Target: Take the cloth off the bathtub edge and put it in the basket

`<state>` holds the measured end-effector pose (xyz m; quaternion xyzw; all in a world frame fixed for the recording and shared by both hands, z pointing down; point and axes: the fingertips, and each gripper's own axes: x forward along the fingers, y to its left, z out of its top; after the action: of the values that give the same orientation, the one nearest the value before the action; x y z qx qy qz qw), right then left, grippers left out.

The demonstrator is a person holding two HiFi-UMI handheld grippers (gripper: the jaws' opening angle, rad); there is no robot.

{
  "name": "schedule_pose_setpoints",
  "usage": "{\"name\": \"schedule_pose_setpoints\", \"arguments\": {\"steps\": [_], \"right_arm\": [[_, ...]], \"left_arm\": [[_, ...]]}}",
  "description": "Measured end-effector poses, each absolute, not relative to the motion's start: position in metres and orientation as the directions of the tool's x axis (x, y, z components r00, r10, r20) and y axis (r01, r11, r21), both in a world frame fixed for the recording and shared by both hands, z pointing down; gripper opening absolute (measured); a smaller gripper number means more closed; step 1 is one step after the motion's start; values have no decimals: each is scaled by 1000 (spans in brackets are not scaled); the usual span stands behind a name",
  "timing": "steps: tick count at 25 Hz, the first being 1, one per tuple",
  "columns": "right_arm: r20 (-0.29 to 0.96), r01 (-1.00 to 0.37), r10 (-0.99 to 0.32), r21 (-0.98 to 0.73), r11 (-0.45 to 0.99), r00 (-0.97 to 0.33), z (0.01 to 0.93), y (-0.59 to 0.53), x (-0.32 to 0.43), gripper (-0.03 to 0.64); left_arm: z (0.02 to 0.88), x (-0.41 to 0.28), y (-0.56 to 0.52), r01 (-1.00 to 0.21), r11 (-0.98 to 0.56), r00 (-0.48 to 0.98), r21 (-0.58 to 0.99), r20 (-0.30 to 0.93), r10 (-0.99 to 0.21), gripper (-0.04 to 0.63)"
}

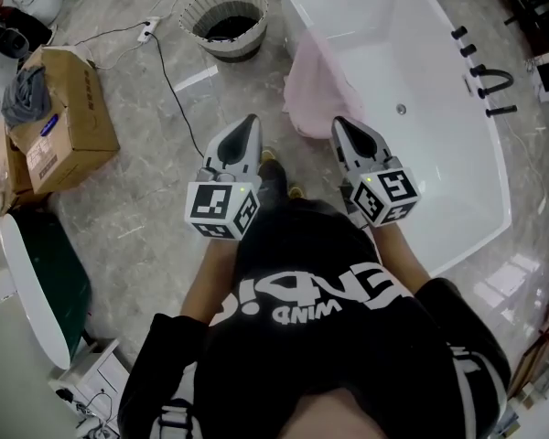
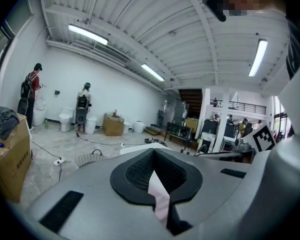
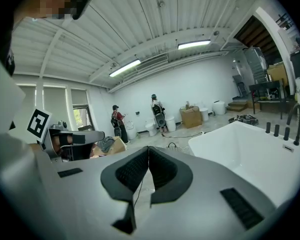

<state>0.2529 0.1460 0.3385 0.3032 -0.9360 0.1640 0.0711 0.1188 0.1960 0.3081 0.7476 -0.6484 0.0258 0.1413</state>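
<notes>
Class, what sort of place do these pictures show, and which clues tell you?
Probably a big workshop hall, not a home bathroom: a freestanding bathtub on open floor, a toilet by the far wall, and strip lights overhead.

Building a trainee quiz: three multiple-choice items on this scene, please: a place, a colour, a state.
1. Where is the cloth? A in the basket; B draped over the bathtub edge; C on a shelf.
2. Cloth colour? A pink; B green; C black.
3. The right gripper jaws? A wide open; B shut, empty; C shut on the cloth.
B: it hangs over the rim, apart from the basket. A: pale pink in the head view. B: its tips meet with nothing between.
</notes>
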Motion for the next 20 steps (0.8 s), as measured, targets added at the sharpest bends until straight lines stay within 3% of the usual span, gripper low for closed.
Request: {"name": "schedule_pose_setpoints", "arguments": {"steps": [20], "right_arm": [[209,-741,-713,-245,625,-670,322,-3,173,14]], "left_arm": [[293,58,8,-907,-391,417,155,200,-887,14]]}}
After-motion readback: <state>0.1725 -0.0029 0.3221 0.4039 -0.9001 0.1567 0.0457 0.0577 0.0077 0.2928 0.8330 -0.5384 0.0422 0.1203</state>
